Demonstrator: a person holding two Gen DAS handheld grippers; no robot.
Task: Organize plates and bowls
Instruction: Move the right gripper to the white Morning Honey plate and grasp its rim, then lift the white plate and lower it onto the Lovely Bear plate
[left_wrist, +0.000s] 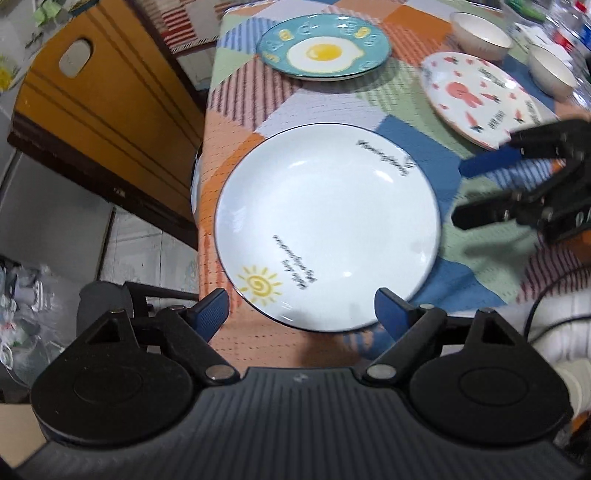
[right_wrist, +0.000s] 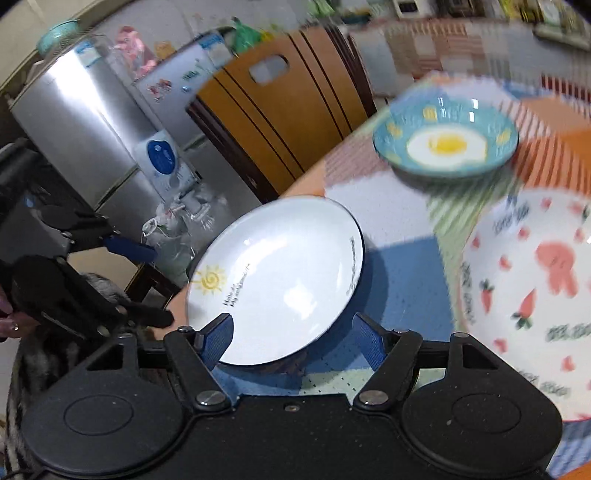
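A white plate with a sun drawing (left_wrist: 325, 225) lies on the patchwork tablecloth (left_wrist: 332, 99) near the table's left edge; it also shows in the right wrist view (right_wrist: 277, 280). My left gripper (left_wrist: 303, 312) is open and empty, its fingers just short of the plate's near rim. My right gripper (right_wrist: 291, 339) is open and empty at the plate's other side; it shows in the left wrist view (left_wrist: 476, 192) to the plate's right. A teal plate with a fried-egg picture (left_wrist: 324, 46) (right_wrist: 445, 142) lies further back. A white plate with pink carrots (left_wrist: 476, 96) (right_wrist: 528, 295) lies at the right.
Two white bowls (left_wrist: 480, 33) (left_wrist: 550, 70) stand at the back right of the table. A wooden chair (left_wrist: 103, 107) stands close to the table's left edge. A silver fridge (right_wrist: 85, 122) is beyond it. A cable (left_wrist: 546, 295) trails at the right.
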